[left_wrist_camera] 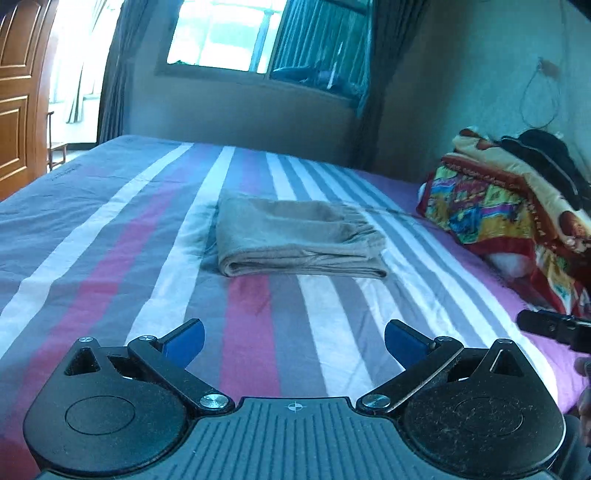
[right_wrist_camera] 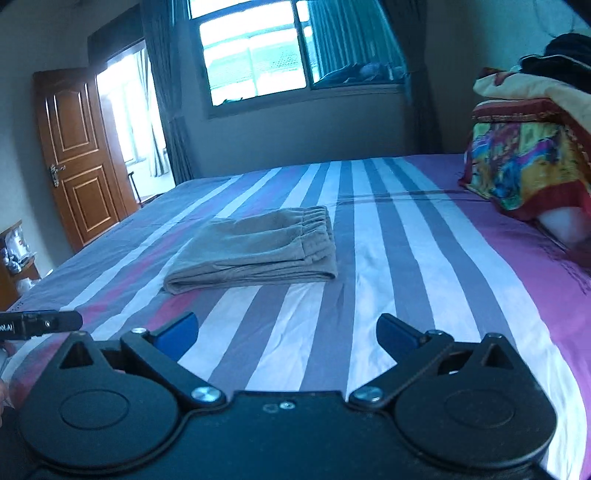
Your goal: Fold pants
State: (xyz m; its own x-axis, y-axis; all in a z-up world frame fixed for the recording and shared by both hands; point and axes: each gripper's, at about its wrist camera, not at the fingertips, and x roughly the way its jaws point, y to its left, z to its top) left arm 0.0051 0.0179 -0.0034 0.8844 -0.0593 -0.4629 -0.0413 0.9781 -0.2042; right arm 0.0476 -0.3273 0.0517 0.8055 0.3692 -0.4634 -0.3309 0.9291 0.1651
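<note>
The tan pants (left_wrist_camera: pixel 295 238) lie folded into a compact rectangle in the middle of the striped bed sheet (left_wrist_camera: pixel 110 236). In the right wrist view the pants (right_wrist_camera: pixel 258 249) show their gathered waistband at the right end. My left gripper (left_wrist_camera: pixel 294 341) hovers well short of the pants, jaws wide open with nothing between its blue pads. My right gripper (right_wrist_camera: pixel 287 334) is likewise open and empty, back from the pants over the sheet (right_wrist_camera: pixel 424 258). Each gripper shows as a black tip at the edge of the other's view: the right gripper (left_wrist_camera: pixel 550 326) and the left gripper (right_wrist_camera: pixel 40 323).
A colourful folded blanket (left_wrist_camera: pixel 509 206) with dark clothes on top sits at the bed's right side. A window (left_wrist_camera: pixel 225 33) with curtains is behind the bed, a wooden door (right_wrist_camera: pixel 81 158) at the left. The bed's near edge runs by the grippers.
</note>
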